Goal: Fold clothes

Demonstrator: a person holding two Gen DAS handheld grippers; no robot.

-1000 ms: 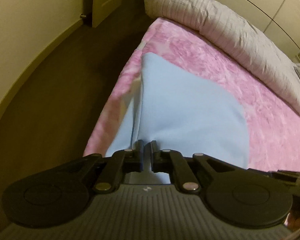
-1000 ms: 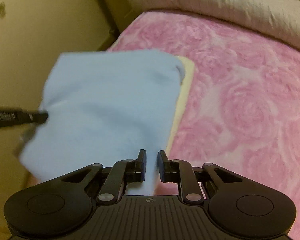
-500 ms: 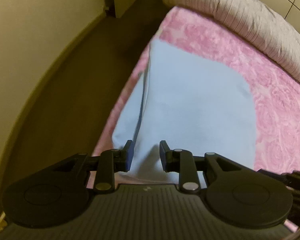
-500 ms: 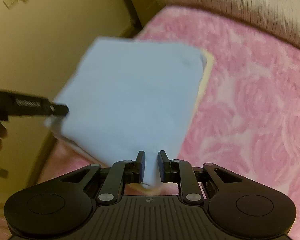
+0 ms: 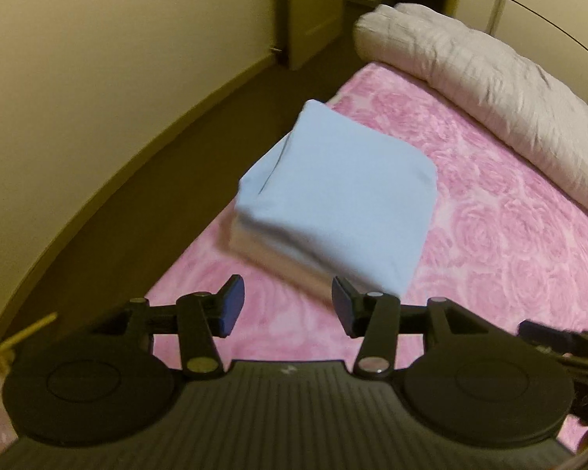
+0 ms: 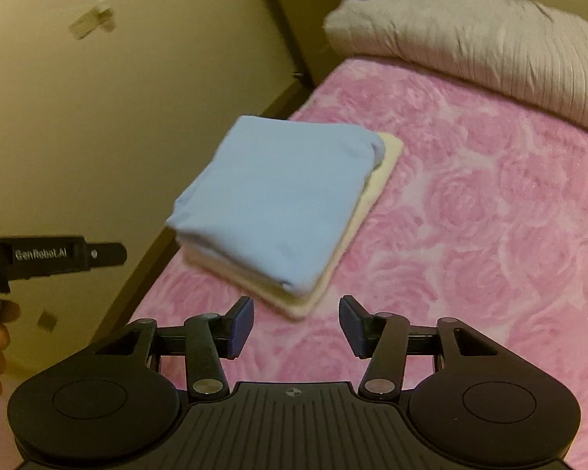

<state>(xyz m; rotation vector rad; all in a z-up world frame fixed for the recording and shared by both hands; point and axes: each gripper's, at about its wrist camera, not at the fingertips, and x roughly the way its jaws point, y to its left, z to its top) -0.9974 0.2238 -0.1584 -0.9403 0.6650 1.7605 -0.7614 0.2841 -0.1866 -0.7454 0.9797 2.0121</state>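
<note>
Two squarish folded cloths [image 6: 278,196] stacked, smooth blue over cream, rose-patterned plush pink blanket [image 6: 490,215]

Light-blue folded cloth [image 6: 278,196], cream cloth [image 6: 384,164] beneath, pink rose-patterned blanket [image 6: 470,235].

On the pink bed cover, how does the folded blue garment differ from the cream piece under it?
The blue garment lies on top and shows its whole upper face; the cream piece lies beneath, with only its edges showing. The blue garment looks thicker, folded in several layers; the cream piece looks flatter. The cream piece reaches slightly farther out on the side away from the wall. Both are folded into rough squares, stacked near the edge of the pink bed cover, with neither pair of tongs touching them.
</note>
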